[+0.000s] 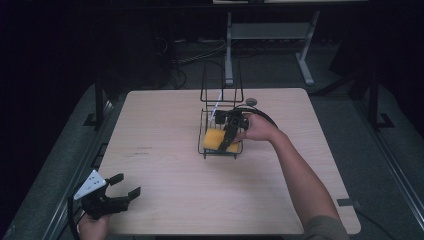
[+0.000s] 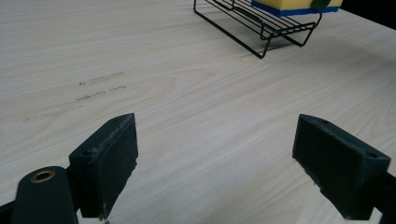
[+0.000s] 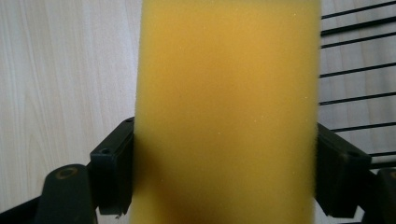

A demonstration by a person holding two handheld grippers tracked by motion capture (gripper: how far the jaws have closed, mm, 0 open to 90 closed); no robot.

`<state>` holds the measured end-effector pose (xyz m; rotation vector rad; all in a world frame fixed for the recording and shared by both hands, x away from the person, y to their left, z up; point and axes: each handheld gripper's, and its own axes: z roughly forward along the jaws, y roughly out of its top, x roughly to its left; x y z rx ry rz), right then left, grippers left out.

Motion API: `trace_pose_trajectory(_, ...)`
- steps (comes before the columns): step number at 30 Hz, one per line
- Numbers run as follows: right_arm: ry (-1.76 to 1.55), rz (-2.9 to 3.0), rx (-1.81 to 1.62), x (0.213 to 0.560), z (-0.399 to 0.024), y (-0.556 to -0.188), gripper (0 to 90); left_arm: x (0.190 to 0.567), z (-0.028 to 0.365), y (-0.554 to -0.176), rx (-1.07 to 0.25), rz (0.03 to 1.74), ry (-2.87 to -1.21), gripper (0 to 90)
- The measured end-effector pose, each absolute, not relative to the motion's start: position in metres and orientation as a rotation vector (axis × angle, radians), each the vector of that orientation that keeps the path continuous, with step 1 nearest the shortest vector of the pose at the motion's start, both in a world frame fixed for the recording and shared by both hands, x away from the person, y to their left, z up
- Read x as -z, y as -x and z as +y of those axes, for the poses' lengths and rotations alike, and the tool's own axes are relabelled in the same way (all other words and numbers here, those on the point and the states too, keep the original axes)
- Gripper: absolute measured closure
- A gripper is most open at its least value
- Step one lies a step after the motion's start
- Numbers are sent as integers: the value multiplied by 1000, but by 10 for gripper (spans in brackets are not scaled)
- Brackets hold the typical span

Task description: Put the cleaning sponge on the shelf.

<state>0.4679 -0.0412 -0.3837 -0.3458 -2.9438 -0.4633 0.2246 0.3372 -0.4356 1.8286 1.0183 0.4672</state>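
We are seeing, in the high view, the right gripper [image 1: 229, 141] sitting just right of centre of the frame, over the front part of a black wire rack [image 1: 220, 131] that is standing on the wooden table [image 1: 170, 185]. Its jaws are closing on a yellow sponge [image 1: 215, 139], which is lying in the rack's low tray, in the centre of the frame. In the right gripper view we are looking along those jaws: the sponge [image 3: 226, 112] is filling the middle of the frame from top to bottom, with one black pad pressing each long side at the lower left and lower right, and rack wires [image 3: 355, 70] are running across the right edge over pale wood. The person's right hand [image 1: 259, 129] is wrapping the gripper body just to the right of the rack. At the lower left corner of the high view we are noting the left gripper [image 1: 122, 187], held over the table's near edge, well apart from the rack, jaws spread wide with nothing between them. The left gripper view is confirming this: both pads are standing far apart above bare table [image 2: 196, 107], while the rack [image 2: 261, 25] with the sponge [image 2: 294, 4], showing a blue underside, is appearing at the upper right of the frame.
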Motion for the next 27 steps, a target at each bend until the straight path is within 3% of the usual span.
trace_pose_trajectory(27, 377, -2968, 500, 406, -39, -492, 211, 437, 338, -225, -465, 1021, -1832, 134)
